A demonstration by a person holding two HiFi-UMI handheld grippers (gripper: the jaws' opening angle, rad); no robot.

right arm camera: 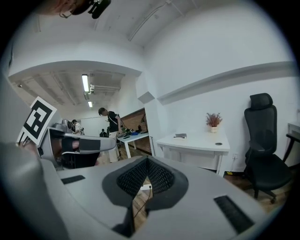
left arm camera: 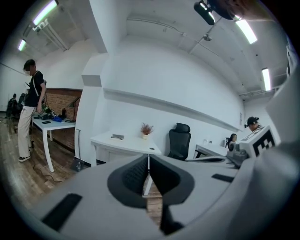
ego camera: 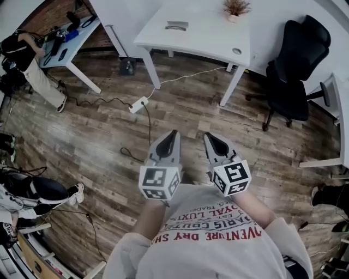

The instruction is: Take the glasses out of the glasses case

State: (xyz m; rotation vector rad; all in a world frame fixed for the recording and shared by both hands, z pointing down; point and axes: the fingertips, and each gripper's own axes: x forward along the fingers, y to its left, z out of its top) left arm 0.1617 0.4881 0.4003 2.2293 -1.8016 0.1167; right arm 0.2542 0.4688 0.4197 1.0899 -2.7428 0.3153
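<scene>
You hold both grippers out in front of your chest, above the wooden floor (ego camera: 98,141), side by side and a little apart, tips pointing toward the white desk (ego camera: 207,38). Your left gripper (ego camera: 174,132) has its jaws pressed together at the tips with nothing between them; in the left gripper view only floor and a desk leg show through the slit behind the tips. Your right gripper (ego camera: 208,135) is the same, its jaws meeting at the tips and empty. Neither tool is near the desk, which stands well apart from you across the floor. On the desk top lies a small flat grey object (ego camera: 176,25), well away from the potted plant (ego camera: 236,8) at the far edge; it is too small to tell whether it is the glasses case, and no glasses can be made out. A black office chair (ego camera: 297,65) stands just to the right of the desk. A white power strip (ego camera: 138,104) lies on the floor in front of the desk with its cable trailing toward you. At the far left a person (ego camera: 27,60) stands beside another table (ego camera: 71,43) cluttered with gear.
</scene>
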